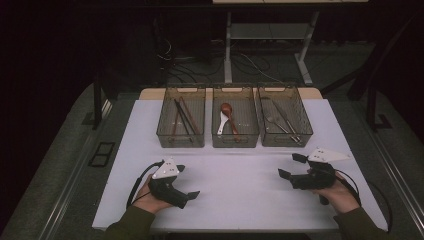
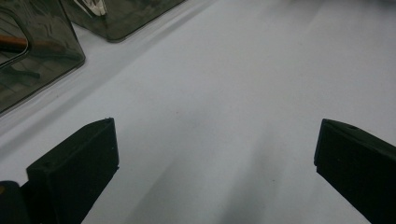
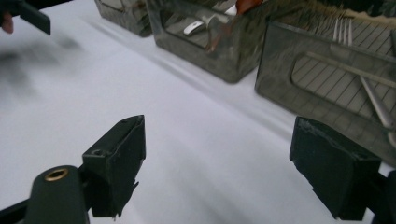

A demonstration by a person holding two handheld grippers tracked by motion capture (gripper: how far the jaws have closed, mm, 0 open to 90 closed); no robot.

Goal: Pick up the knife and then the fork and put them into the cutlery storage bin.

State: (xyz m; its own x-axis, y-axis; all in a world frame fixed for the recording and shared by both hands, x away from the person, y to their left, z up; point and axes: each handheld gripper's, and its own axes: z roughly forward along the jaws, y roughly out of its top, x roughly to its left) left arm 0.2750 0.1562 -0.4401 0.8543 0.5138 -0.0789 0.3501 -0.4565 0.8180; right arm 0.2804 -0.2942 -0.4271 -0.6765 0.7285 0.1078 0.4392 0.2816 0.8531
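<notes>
While both grippers rest low over the white table (image 1: 240, 195), I judge the work as not yet begun: nothing is held, and all the cutlery I can see already lies sorted in the baskets ahead of me.

Going from the biggest thing down, the table carries three wire baskets in a row at its far side, well ahead of both tools. The left basket (image 1: 181, 137) sits ahead of my left gripper (image 1: 189, 182) and holds the chopsticks (image 1: 185, 117), dark and reddish sticks lying lengthwise. The middle basket (image 1: 235, 139) lies between the two grippers' lines of reach and holds a brown spoon (image 1: 228, 116) beside a white spoon (image 1: 222, 123). The right basket (image 1: 286, 138) stands ahead of my right gripper (image 1: 291, 166) and holds a fork (image 1: 272, 120) and other metal pieces that I cannot tell apart.

My left gripper has its jaws spread wide over bare table, with nothing between them. My right gripper is likewise spread wide and carries nothing; through its own camera the right basket (image 3: 327, 79) is the nearest thing, just ahead and to the right of the jaws, with the fork tines (image 3: 343, 30) visible through the wire.

As I read it, whatever picking is meant remains entirely to do, most likely starting from the basket nearest one gripper.
</notes>
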